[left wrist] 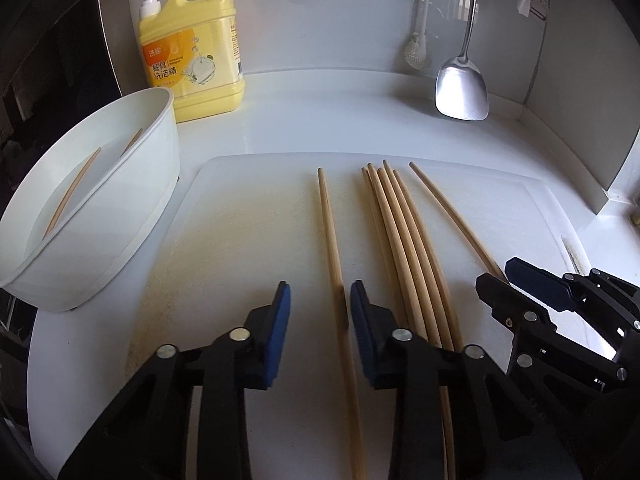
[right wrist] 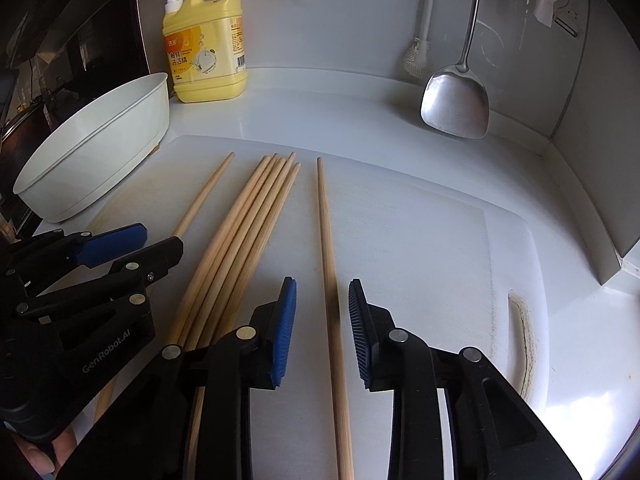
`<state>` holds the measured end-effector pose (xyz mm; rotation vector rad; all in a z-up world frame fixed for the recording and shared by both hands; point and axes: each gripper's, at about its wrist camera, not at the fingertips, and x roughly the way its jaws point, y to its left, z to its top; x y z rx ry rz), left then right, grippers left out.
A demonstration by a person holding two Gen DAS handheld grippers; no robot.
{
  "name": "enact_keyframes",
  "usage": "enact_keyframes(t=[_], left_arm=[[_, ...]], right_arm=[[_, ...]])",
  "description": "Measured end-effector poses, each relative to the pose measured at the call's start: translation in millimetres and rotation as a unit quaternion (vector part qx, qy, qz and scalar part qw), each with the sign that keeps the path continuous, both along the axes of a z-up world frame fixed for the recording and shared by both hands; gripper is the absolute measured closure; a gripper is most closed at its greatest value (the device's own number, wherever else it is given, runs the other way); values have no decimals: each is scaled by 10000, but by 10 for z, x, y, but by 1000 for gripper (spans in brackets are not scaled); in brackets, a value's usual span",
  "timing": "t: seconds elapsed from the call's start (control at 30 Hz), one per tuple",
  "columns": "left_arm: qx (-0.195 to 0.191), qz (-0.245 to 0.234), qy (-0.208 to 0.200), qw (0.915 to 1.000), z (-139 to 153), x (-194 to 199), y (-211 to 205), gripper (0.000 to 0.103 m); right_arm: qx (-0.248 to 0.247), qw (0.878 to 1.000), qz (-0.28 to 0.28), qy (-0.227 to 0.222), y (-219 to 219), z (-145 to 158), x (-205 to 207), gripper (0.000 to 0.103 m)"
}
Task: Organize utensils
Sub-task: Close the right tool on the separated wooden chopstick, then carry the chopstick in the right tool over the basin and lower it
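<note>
Several wooden chopsticks lie lengthwise on a white cutting board [left wrist: 248, 208]. My left gripper [left wrist: 320, 300] is open, its blue pads straddling the leftmost single chopstick [left wrist: 330, 232]. A bundle of chopsticks [left wrist: 404, 240] lies to its right. My right gripper [right wrist: 322, 300] is open, straddling the rightmost single chopstick [right wrist: 326, 232]; it also shows in the left wrist view [left wrist: 508, 280]. The bundle [right wrist: 248, 224] and the left gripper [right wrist: 132, 244] show in the right wrist view. A white tub [left wrist: 92, 208] at left holds two chopsticks [left wrist: 72, 192].
A yellow dish soap bottle [left wrist: 192, 52] stands at the back left behind the tub [right wrist: 96, 148]. A steel spatula [left wrist: 462, 88] and a white brush [left wrist: 416, 48] hang against the back wall. A grey wall corner [left wrist: 580, 140] bounds the right side.
</note>
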<state>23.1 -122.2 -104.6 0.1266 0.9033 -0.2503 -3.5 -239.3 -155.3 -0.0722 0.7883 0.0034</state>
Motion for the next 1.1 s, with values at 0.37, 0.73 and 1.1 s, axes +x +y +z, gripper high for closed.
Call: enact_keyframes(t=[0.37, 0.73, 1.1], left_arm=[[-276, -136, 255, 9992, 16, -27, 91, 96], [-529, -158, 605, 9966, 343, -158, 280, 96], [-637, 346, 240, 9971, 1155, -249, 908, 96]], right_arm=[[182, 9998, -12, -100, 35, -8, -76, 97], [581, 9980, -246, -11, -45, 214, -329, 97], [535, 9981, 73, -292, 237, 887, -463, 97]])
